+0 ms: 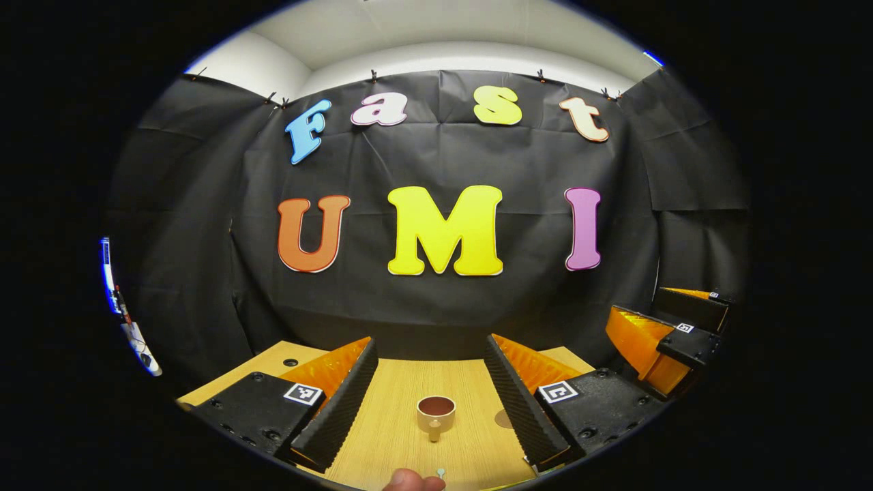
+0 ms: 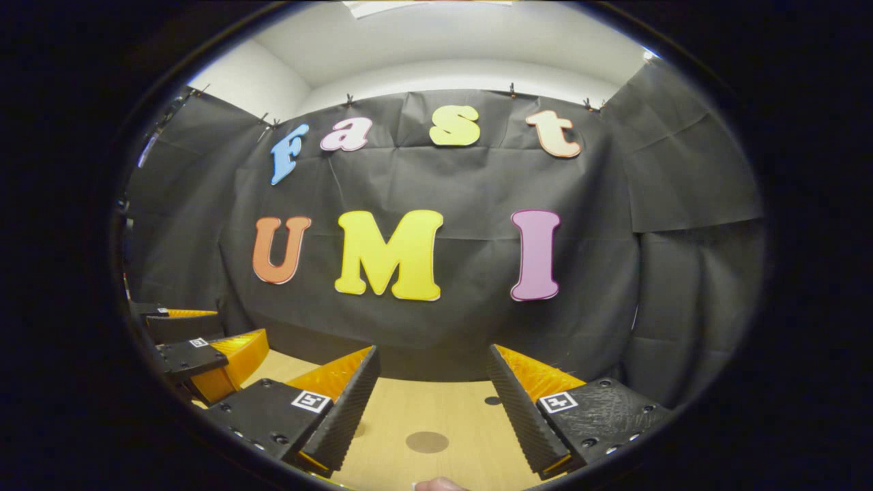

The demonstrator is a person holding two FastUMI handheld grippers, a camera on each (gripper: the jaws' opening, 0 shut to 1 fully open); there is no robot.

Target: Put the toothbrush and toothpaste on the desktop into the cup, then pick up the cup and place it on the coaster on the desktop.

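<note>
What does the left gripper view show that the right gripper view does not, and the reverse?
Left gripper view: a cup stands upright on the table, ahead between the open left tongs. Right gripper view: a flat round coaster lies in full between the open right tongs, with nothing on it. Shared: the same wooden table and the black cloth wall behind it.

Each gripper, the left gripper [image 1: 432, 402] and the right gripper [image 2: 431, 409], carries two wedge-shaped fingers with ribbed inner faces. Dark bolted blocks behind them bear square black-and-white markers [image 1: 303, 393], screws ringing those markers.
</note>
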